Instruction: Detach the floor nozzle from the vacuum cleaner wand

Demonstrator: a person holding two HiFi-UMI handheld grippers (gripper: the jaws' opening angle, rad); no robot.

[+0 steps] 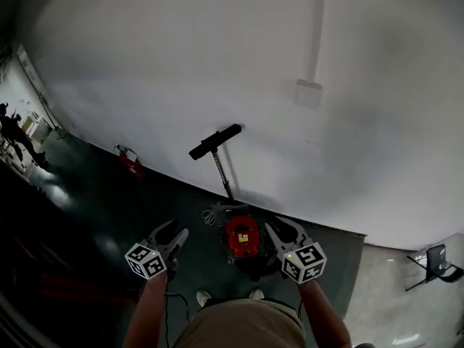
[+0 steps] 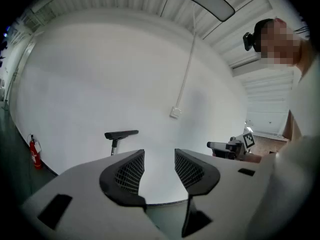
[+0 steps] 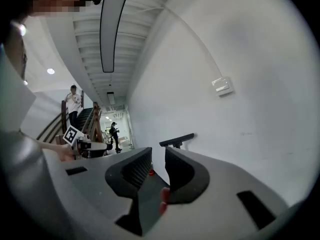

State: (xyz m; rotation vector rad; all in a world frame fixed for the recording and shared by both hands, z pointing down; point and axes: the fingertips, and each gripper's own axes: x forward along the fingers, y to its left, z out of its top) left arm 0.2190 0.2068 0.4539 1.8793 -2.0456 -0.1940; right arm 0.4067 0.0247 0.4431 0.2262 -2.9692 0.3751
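Black and stiff, the floor nozzle is probably light, best held at its neck; the left gripper has jaws spread, the right gripper pressed together, both empty.

Closed right claw before floor nozzle

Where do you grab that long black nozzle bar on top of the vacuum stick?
Probably the middle of the flat black floor nozzle bar, just above where the thin metal wand joins it. Come from the front, on your own side: the white wall is right behind it. The bar looks thin from top to bottom, so jaws should fit across it.
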